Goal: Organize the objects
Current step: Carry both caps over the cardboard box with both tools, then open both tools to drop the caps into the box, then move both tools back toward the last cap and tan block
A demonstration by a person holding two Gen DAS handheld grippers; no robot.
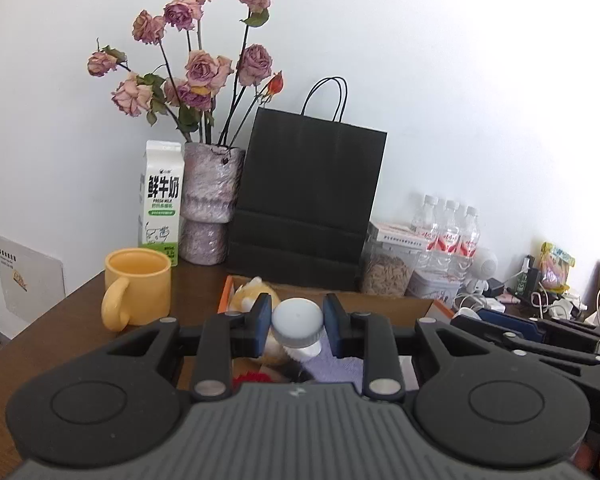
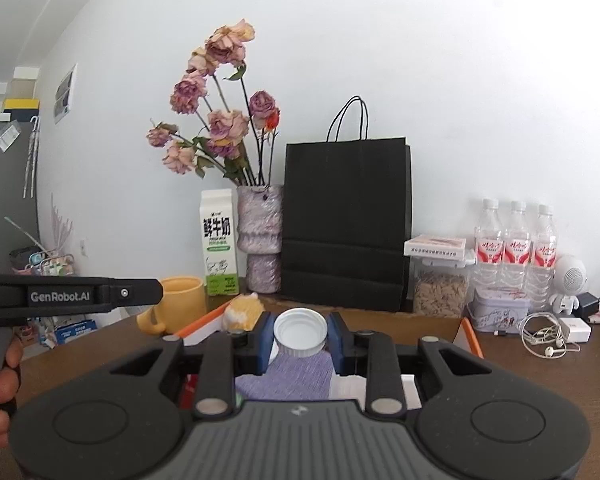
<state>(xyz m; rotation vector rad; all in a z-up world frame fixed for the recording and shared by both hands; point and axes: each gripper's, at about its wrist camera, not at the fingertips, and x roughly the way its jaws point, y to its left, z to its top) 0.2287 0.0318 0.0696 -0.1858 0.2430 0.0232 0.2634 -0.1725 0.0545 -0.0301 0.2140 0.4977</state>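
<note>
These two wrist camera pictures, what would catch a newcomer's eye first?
Probably the tall bunch of dried pink roses in a textured vase against the white wall, with the black paper bag right beside it. Up close, each gripper grips a small container: the left gripper a pale blue cap, the right gripper a white lid, both above an open box.

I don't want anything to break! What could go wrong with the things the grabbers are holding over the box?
The white lid is round and pinched only at its rim by the right gripper, so it might slip into the box. The left gripper holds the small bottle just by its cap; it could tip out. The yellow mug stands close by and could get bumped.
</note>
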